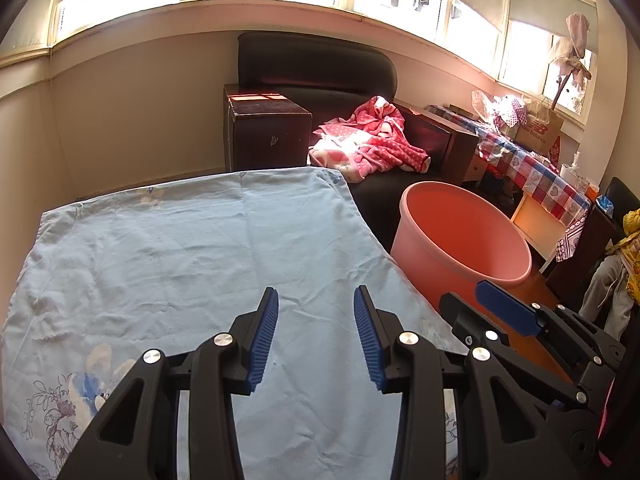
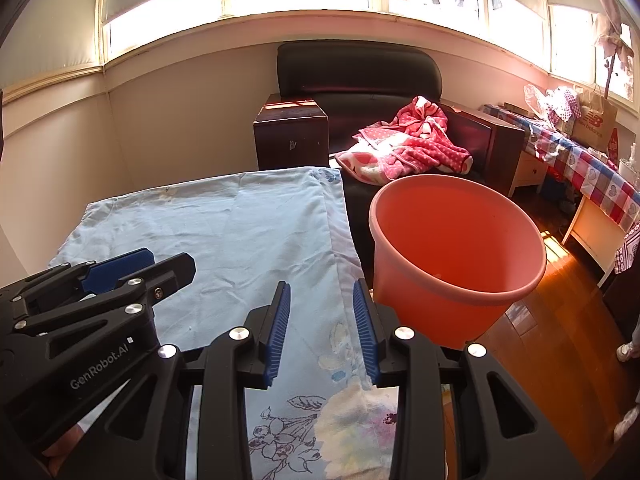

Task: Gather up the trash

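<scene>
Salmon-pink round plastic bucket [image 1: 460,240] stands on the wooden floor [image 2: 560,320] just beside the right edge of the table, its mouth open upward and its inside bare as far as the views reach.

Going left to right: a pale blue wrinkled cloth with printed flowers [image 1: 180,248] covers the table. Above it hangs the left gripper [image 1: 316,336], black with blue ribbed pads, jaws spread wide with nothing between them. To its right the right gripper [image 2: 322,328] sits over the cloth's right hem, jaws likewise parted and empty; the bucket's near wall [image 2: 440,312] is just beyond its right finger.

Behind the table a black leather armchair [image 1: 316,64] holds a crumpled pink polka-dot blanket [image 1: 372,136]. Farther right a side table under a red, white and blue checked cloth [image 1: 536,176] carries a brown paper bag [image 1: 540,132].
</scene>
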The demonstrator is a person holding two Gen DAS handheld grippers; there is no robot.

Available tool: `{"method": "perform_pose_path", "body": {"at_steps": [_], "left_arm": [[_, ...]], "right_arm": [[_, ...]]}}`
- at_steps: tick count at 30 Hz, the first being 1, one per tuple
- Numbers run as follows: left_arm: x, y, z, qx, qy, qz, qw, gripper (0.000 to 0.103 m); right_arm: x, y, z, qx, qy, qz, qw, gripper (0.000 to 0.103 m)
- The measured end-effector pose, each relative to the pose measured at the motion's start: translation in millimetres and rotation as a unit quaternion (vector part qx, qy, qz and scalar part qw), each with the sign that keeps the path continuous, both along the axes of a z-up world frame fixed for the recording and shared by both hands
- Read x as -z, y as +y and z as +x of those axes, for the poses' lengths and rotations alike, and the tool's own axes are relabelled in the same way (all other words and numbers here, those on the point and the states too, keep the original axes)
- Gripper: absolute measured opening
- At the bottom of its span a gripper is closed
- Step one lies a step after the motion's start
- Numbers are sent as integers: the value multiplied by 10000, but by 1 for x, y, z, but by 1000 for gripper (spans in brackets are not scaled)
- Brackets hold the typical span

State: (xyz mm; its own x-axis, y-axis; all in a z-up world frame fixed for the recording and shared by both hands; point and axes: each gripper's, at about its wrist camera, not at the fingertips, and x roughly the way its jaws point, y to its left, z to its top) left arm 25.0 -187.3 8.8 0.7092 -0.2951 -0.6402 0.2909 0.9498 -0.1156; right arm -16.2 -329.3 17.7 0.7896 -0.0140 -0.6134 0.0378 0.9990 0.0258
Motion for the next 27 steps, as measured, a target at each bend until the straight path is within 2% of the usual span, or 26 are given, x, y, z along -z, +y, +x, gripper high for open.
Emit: {"method": "perform_pose_path", "body": {"at_steps": [27], "left_arm": [[0, 0, -1, 8, 2, -2, 10000, 38]], "right_arm": [[3, 1, -1, 5, 50, 55, 10000, 33]]}}
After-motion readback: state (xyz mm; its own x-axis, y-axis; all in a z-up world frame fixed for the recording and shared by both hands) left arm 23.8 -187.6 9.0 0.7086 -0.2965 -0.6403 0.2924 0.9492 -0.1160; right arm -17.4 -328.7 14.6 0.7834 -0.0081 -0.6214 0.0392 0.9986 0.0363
